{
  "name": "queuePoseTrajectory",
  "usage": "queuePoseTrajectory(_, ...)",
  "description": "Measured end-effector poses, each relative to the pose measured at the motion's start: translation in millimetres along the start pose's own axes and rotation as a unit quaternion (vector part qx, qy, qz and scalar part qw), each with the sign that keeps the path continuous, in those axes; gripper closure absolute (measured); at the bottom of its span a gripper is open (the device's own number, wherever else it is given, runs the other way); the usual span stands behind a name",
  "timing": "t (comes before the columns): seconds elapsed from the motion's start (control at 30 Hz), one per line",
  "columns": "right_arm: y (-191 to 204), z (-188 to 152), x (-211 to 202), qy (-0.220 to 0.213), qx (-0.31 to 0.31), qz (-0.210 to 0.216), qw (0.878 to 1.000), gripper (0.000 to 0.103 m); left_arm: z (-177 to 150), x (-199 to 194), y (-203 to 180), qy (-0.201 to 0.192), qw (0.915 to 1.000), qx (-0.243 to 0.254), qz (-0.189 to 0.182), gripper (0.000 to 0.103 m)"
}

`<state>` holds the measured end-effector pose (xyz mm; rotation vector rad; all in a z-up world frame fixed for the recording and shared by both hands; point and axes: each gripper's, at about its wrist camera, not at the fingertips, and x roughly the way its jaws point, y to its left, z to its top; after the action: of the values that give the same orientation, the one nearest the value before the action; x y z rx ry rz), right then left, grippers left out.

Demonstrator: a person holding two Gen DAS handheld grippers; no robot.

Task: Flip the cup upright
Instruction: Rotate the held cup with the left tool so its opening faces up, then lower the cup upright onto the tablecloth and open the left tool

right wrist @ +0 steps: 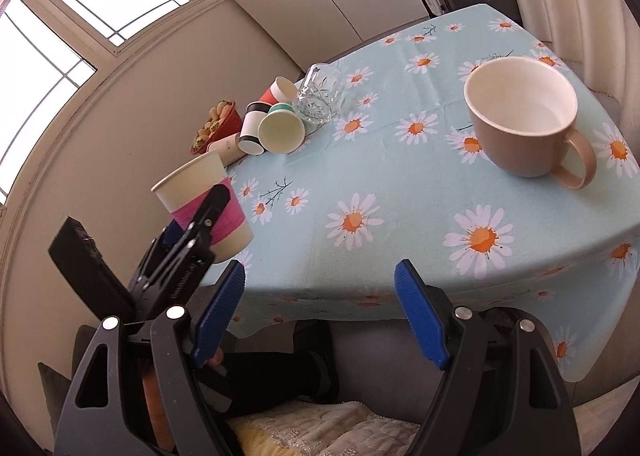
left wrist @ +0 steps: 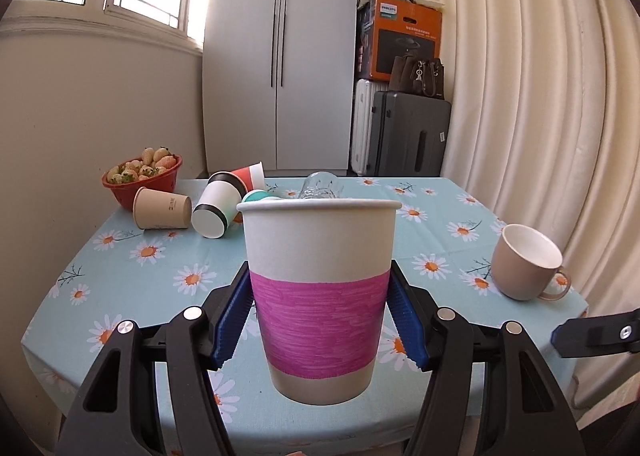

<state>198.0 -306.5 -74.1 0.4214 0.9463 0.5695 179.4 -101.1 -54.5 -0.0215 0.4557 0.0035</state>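
An orange carton (left wrist: 404, 36) stacked behind the surface (left wrist: 432, 216) read "PHILIPS"; the print on the tan paper cup (left wrist: 162, 213) lying on its side was too small to read. The left gripper (left wrist: 320, 316) was clamped on the pink-banded paper cup (left wrist: 320, 296), its blue pads (left wrist: 230, 324) pressed against the band on both sides, the cup upright with its mouth up, at the near edge of the surface. The right gripper (right wrist: 320, 312) stood open and held nothing, off the near edge, well apart from the beige mug (right wrist: 524, 116) that stood upright to the right
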Motion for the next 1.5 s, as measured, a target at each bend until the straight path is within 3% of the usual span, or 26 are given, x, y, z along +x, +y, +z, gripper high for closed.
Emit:
queuePoseTrajectory(0.27, -5.5, 2.7, 2.8, 0.007, 0.005, 0.003, 1.000, 0.026, -22.8, 15.8, 0.1, -0.044, 0.9989, -0.005, 0.018, 0.040)
queuePoseTrajectory(0.53, 9.8, -0.9, 2.6, -0.009, -0.041, -0.039, 0.998, 0.026, -34.1, 32.5, -2.7, -0.068, 0.9973, -0.012, 0.024, 0.040)
queuePoseTrajectory(0.97, 10.9, 2.6, 15.8, 0.015, -0.045, -0.023, 0.999, 0.026, -60.2, 47.2, 1.5, -0.103, 0.9928, -0.010, 0.060, 0.040)
queuePoseTrajectory(1.27, 4.9, 4.9, 19.9, 0.021, -0.028, -0.026, 0.999, 0.026, -69.4, 48.7, 2.9, -0.131, 0.9894, -0.001, 0.063, 0.039)
queuePoseTrajectory(1.4, 2.9, 5.3, 20.7, 0.024, -0.021, -0.029, 0.999, 0.026, -72.5, 51.9, 2.7, -0.119, 0.9909, -0.004, 0.063, 0.039)
queuePoseTrajectory(1.5, 0.9, 6.7, 22.9, 0.027, -0.018, -0.032, 0.999, 0.026, -75.1, 52.4, 4.2, -0.112, 0.9914, -0.011, 0.067, 0.029)
